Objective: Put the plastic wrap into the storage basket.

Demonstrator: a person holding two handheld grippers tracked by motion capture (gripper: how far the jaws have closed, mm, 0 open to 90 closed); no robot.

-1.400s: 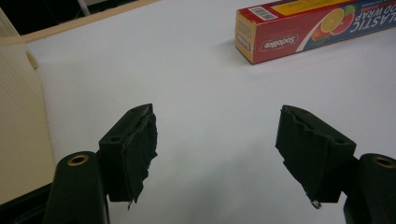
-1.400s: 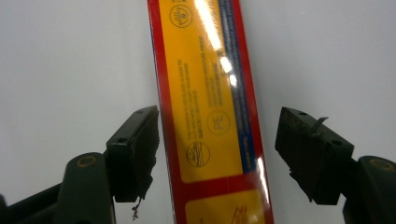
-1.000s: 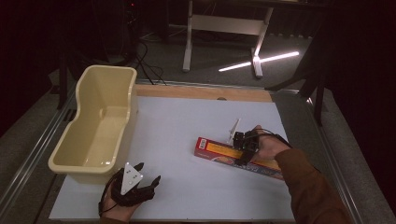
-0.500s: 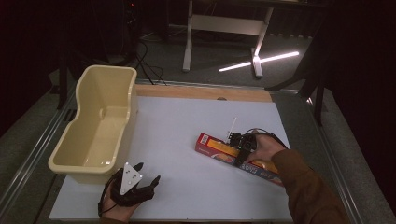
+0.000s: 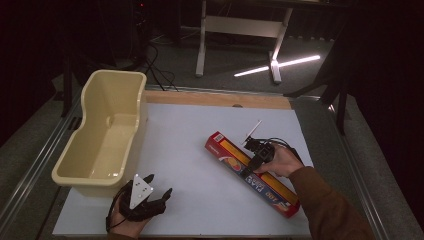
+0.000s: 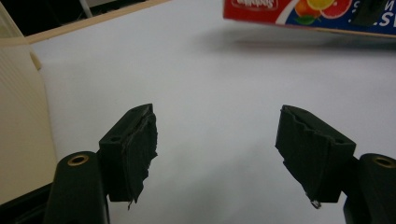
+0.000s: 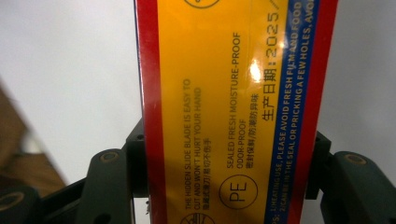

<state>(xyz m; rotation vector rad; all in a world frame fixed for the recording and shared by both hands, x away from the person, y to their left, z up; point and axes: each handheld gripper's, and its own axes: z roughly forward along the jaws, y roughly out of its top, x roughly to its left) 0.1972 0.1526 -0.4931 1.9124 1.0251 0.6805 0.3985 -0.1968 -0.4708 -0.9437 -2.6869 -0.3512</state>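
Observation:
A long red, yellow and blue cling-film box [image 5: 227, 150] lies slantwise on the white table [image 5: 200, 210], right of centre. My right gripper [image 5: 252, 167] straddles its middle. Its jaws have just been closing with the box between them. In the right gripper view both pads press the red sides of the box [image 7: 233, 93], so the right gripper [image 7: 229, 158] is shut on it. My left gripper [image 5: 159, 185] rests near the front edge, beside the tub. It stands open, with bare table between the jaws of the left gripper [image 6: 217, 149].
A cream plastic tub [image 5: 135, 130] stands along the table's left side, and its wall [image 6: 18, 116] is close to the left gripper's left jaw. A wooden strip [image 5: 215, 98] runs along the table's far edge. One end of the box [image 6: 289, 14] lies ahead of the left gripper.
The right gripper has closed onto the box. The box now lies at a steeper slant, its right end nearer the front edge. The left hand has stayed put.

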